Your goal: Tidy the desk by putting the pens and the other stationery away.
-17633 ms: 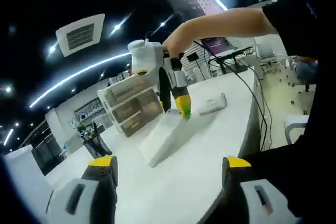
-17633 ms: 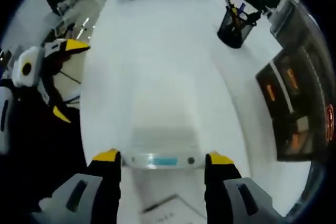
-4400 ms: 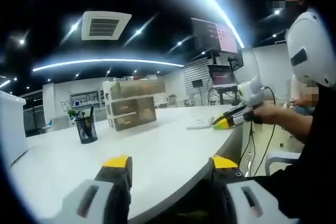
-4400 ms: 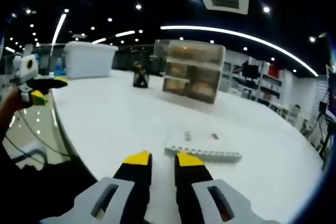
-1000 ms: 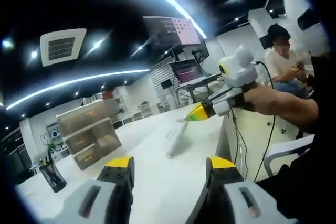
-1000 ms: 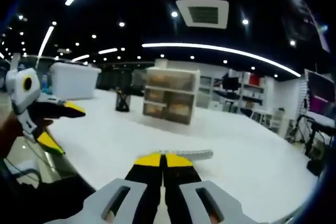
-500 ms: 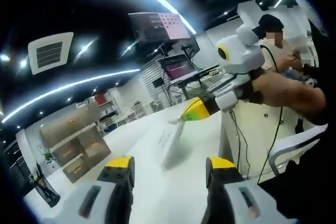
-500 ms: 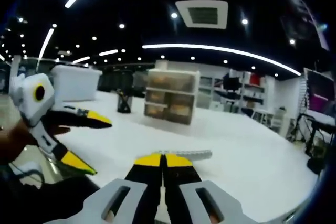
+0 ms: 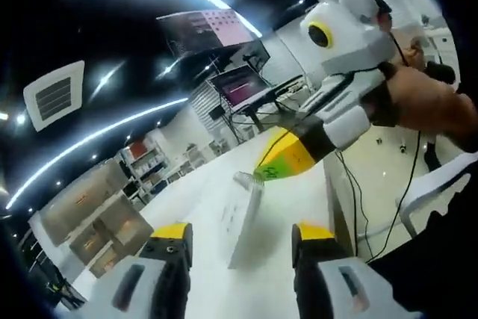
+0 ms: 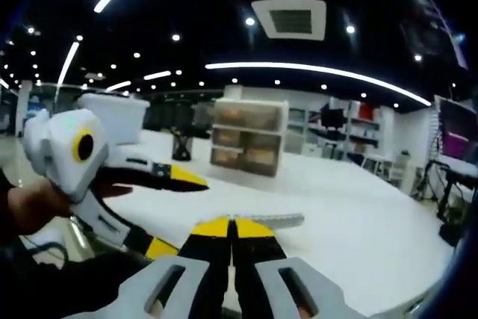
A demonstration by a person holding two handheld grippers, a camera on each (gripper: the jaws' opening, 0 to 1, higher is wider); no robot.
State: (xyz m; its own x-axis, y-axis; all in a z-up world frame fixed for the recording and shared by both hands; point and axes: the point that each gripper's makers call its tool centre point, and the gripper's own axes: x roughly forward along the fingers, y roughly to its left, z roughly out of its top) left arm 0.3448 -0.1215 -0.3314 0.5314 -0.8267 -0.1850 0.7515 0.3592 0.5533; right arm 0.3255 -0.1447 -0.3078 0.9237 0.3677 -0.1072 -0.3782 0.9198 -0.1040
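Surface: curved white desk (image 10: pixel 351 207), clear plastic drawer unit (image 10: pixel 247 134) behind.
Right gripper (image 10: pixel 232 226): jaws clamped on flat white plastic ruler (image 9: pixel 245 216).
Left gripper (image 9: pixel 237 231): jaws apart, holding nothing.

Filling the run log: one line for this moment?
right gripper: shut on ruler, lifted | left gripper: open, close by | drawer unit, pen cup: on desk

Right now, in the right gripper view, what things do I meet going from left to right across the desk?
Left hand-held gripper → white storage bin → pen holder → drawer unit → flat clear case, held at its near end by the right hand-held gripper.
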